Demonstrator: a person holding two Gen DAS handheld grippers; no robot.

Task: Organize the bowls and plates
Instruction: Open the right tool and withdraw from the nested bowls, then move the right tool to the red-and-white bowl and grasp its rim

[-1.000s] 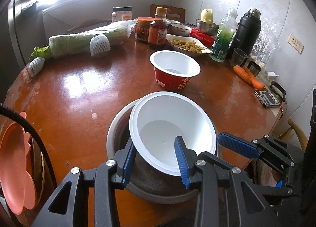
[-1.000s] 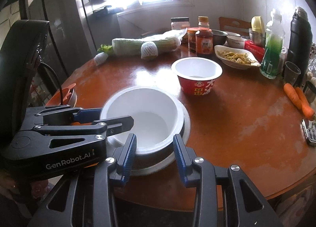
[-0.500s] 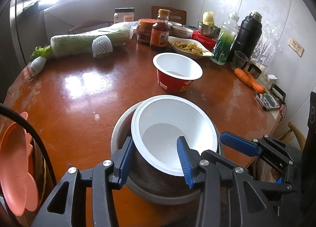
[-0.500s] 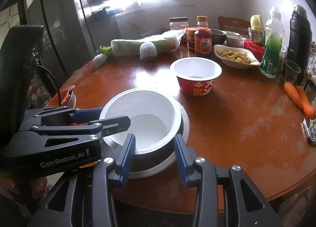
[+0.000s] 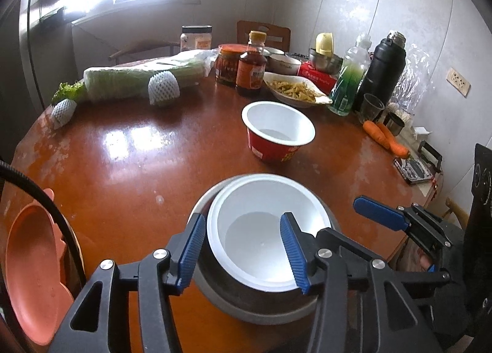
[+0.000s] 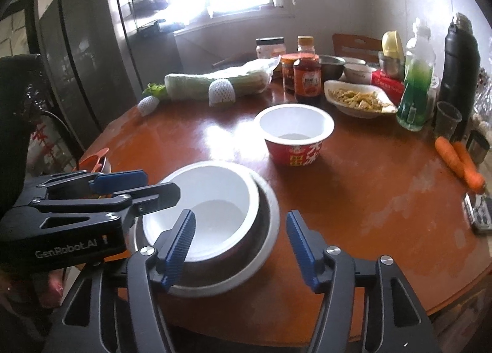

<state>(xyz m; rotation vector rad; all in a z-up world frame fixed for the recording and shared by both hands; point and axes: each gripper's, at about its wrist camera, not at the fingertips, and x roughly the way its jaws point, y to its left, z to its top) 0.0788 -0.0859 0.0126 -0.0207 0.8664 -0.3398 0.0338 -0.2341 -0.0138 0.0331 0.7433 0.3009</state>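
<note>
A white bowl (image 5: 264, 227) sits tilted inside a grey metal bowl (image 5: 246, 300) near the front edge of the round brown table; both show in the right wrist view too, the white bowl (image 6: 209, 199) in the metal bowl (image 6: 264, 230). My left gripper (image 5: 243, 251) is open, its jaws straddling the white bowl's near left rim. My right gripper (image 6: 240, 248) is open, wider than before, just in front of the bowls, gripping nothing. A red-and-white paper bowl (image 5: 278, 131) stands upright mid-table, and it shows in the right wrist view (image 6: 295, 135).
Orange plates (image 5: 33, 267) stand on edge at the table's left. At the back lie wrapped cabbage (image 5: 138, 79), sauce jars (image 5: 250, 70), a dish of food (image 5: 295, 92), a green bottle (image 5: 349, 79), a black flask (image 5: 381, 70), carrots (image 5: 384, 138).
My right gripper's jaws have opened wider. Both grippers have drawn back slightly from the stacked bowls; the bowls stay in place.
</note>
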